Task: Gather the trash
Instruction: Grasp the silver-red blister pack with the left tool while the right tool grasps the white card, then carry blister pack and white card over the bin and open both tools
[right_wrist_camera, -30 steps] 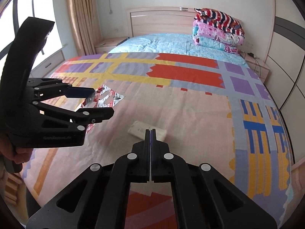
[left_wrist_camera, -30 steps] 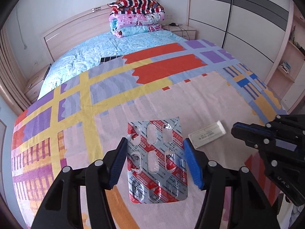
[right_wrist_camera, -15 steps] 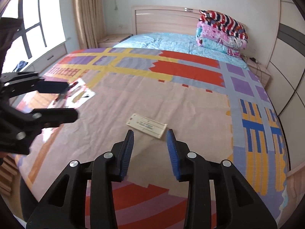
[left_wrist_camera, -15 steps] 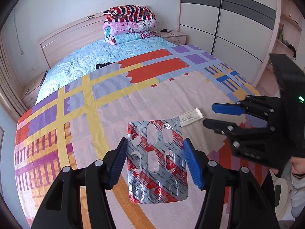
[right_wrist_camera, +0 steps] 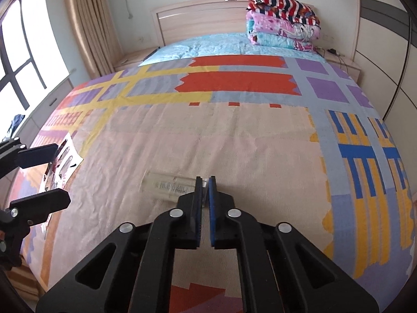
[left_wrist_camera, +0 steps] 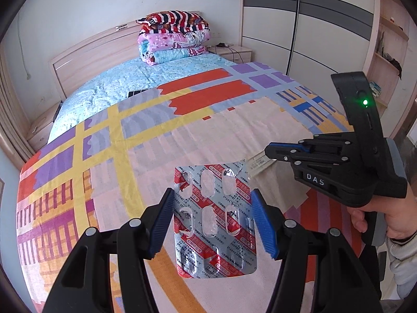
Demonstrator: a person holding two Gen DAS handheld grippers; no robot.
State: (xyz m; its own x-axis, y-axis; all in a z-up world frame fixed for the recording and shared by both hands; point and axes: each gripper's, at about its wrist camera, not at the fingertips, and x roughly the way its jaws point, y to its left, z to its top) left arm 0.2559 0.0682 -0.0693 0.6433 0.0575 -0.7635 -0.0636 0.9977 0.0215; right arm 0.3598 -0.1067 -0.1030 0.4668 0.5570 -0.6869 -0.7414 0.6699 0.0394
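Since half a second ago my right gripper (right_wrist_camera: 205,182) has closed onto the clear plastic wrapper (right_wrist_camera: 166,185) at centre frame; my left gripper (left_wrist_camera: 212,217) clamps the emptied silver-red blister pack (left_wrist_camera: 215,219), lower centre.

Empty silver-red blister pack (left_wrist_camera: 215,224) gripped edge-on, raised; clear printed wrapper (right_wrist_camera: 168,185) flat on bedspread.

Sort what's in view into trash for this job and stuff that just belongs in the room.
Job:
- used pill blister sheet, clamped in the left gripper
- small clear wrapper on the bedspread, its near end between the right gripper pads

Just lying about:
- folded quilts stacked by the headboard
- curtain
- wardrobe
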